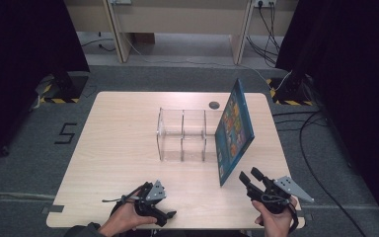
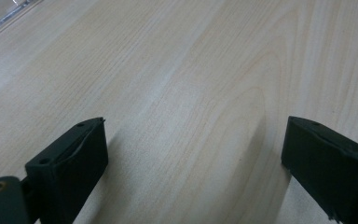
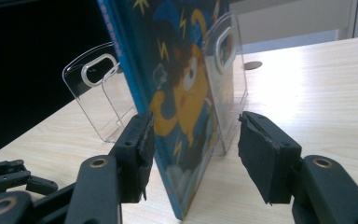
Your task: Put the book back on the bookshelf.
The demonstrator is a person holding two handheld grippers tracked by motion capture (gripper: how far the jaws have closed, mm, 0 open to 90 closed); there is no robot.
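Right gripper view looks along the right gripper, and its two black jaws are spread wide. The book stands right between them, with its near bottom corner poking toward the camera. One pad is just beside the blue spine side of the book. The other pad is a bit apart from the cover. I cannot tell if the near pad touches the book yet. Nothing is pinched.

From the high view, the right gripper sits near the front edge of the table, and the book is straight ahead of it and just a little to the left. The book stands on its bottom edge and leans against the right end of the clear rack. Its long side runs away from the person, from the front of the table toward the back.

The left gripper rests low at the front of the table, well apart from the book. In the left gripper view its jaws are spread wide too, with bare wood between them, so the left gripper holds nothing.

The right hand is much nearer to the book than the left hand. I think the next move is for the right gripper to close on the book's near edge. The jaws line up across the thin side of the book, so a squeeze should catch it.
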